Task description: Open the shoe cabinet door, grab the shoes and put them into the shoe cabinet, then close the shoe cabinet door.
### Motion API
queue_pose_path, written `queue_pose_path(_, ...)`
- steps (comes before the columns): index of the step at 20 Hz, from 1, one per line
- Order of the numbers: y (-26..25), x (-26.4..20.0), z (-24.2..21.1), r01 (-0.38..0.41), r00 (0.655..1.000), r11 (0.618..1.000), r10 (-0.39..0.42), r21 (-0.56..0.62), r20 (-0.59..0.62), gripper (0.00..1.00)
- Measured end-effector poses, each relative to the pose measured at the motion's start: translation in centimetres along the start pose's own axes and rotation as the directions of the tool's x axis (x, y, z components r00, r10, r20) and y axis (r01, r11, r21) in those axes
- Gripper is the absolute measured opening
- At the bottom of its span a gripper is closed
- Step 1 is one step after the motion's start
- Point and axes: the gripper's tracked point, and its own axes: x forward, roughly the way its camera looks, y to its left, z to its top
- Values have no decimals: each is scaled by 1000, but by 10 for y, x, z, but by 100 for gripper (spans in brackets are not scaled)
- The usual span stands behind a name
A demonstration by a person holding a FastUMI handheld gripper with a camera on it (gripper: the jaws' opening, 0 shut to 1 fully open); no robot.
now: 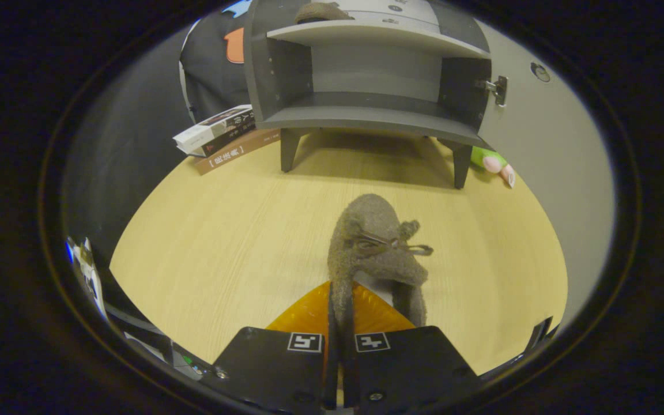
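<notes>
Hard to see much of the gripper (340, 323) itself, since its fingers are mostly tucked behind their own housing and the fuzzy brown shoe (375, 253) covers the tips, but they're pinched nearly together on the shoe's heel edge, so it's clamped on the shoe. The shoe sticks out ahead of the fingers, toe pointing toward the shoe cabinet (366, 75), with its lace bow flopped to the right; I can't tell if it's lifted off the wooden table (222, 248) or resting on it. The cabinet stands well beyond the shoe with its door (539, 150) swung open on the right, hinge showing. Its top is cut off, and there's a brownish lump on the upper shelf (323, 11), maybe the other shoe, too cropped to say. A stack of books (222, 138) leans beside the cabinet's left leg, and a green-and-pink toy (493, 164) pokes out behind the right leg, half hidden.
</notes>
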Motion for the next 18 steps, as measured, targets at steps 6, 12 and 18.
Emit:
queue_pose_path(6, -8, -59, 14, -11, 998, 1000, 10, 28, 60, 8)
queue_pose_path(12, -16, -130, 76, -1, 982, 1000, -2, 20, 191, 8)
queue_pose_path(18, -14, -201, 182, 14, 935, 995, 21, -95, 354, 8)
